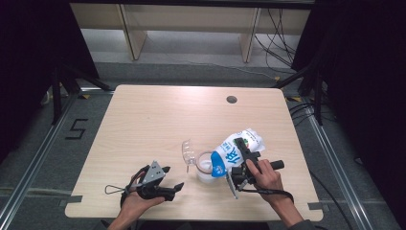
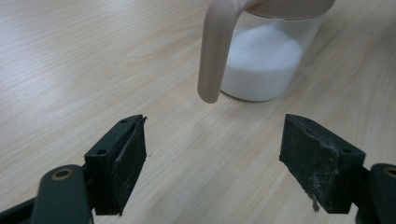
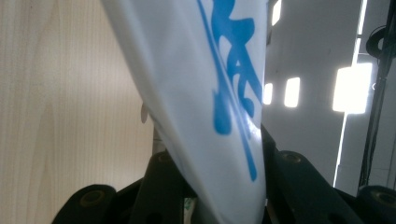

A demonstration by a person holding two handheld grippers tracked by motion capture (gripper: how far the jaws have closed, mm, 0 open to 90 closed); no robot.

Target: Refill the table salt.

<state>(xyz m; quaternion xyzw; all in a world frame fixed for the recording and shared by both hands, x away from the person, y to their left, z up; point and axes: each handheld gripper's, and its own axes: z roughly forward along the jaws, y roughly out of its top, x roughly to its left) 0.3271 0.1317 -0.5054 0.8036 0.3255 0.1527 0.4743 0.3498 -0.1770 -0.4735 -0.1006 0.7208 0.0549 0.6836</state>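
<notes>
Right tongs clamped on white-blue bag, tipped mouth-down over jug near surface front edge; pouring underway, jug part full of white powder, room left; left tongs wide open, empty, resting beside

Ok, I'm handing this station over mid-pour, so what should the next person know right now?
Right tongs: shut on the white-and-blue bag, tilted mouth-down over the clear jug.
Left tongs: open, empty, resting on the table, aimed at the jug's handle.
Done: white powder already lies in the jug.
Left: finish pouring, set the bag down; a clear lid lies beside the jug.
</notes>
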